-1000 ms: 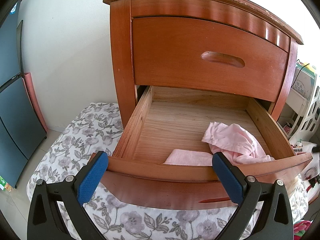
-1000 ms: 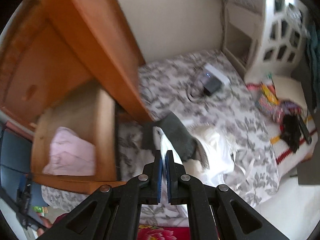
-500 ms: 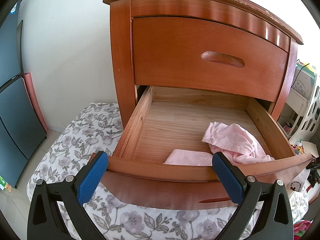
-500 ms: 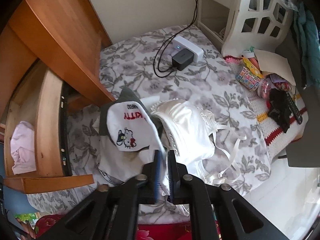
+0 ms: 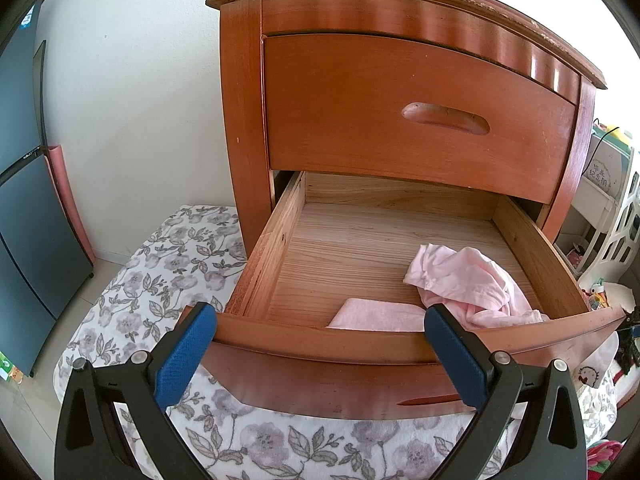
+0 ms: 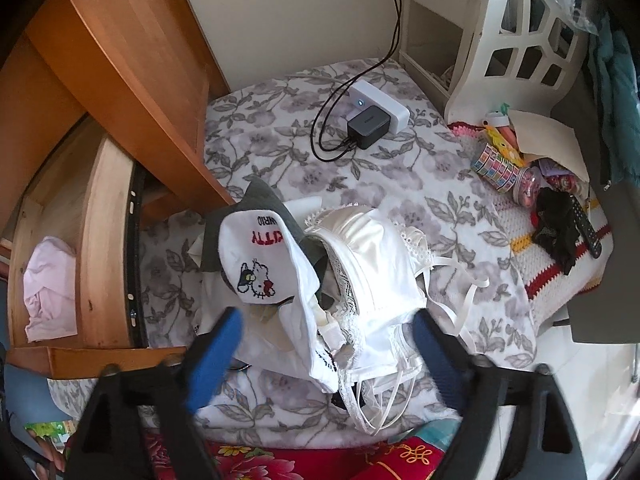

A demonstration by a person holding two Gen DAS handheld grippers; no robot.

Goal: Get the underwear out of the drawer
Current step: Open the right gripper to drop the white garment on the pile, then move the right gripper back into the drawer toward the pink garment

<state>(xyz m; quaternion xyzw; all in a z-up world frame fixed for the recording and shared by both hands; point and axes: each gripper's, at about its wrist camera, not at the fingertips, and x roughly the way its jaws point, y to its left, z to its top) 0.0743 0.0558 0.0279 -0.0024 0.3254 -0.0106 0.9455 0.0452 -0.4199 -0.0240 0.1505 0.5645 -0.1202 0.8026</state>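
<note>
Underwear [image 6: 320,288] is lying piled beside the drawer [image 6: 100,240]; right tool [image 6: 324,340] is gaping above it, jaws just opened, and left tool [image 5: 320,348] is gaping empty.

The left tongs [image 5: 320,344] are standing wide apart with nothing between their blue pads [image 5: 186,354], hovering just before the front board of the open drawer [image 5: 320,344]. Pink underwear [image 5: 472,284] is lying crumpled in the drawer's front right corner, with a flatter pink piece [image 5: 376,314] resting against the front edge beside it. The nightstand [image 5: 244,120] is sitting on a flowered blanket [image 5: 160,264], its upper drawer [image 5: 400,120] closed.
</note>
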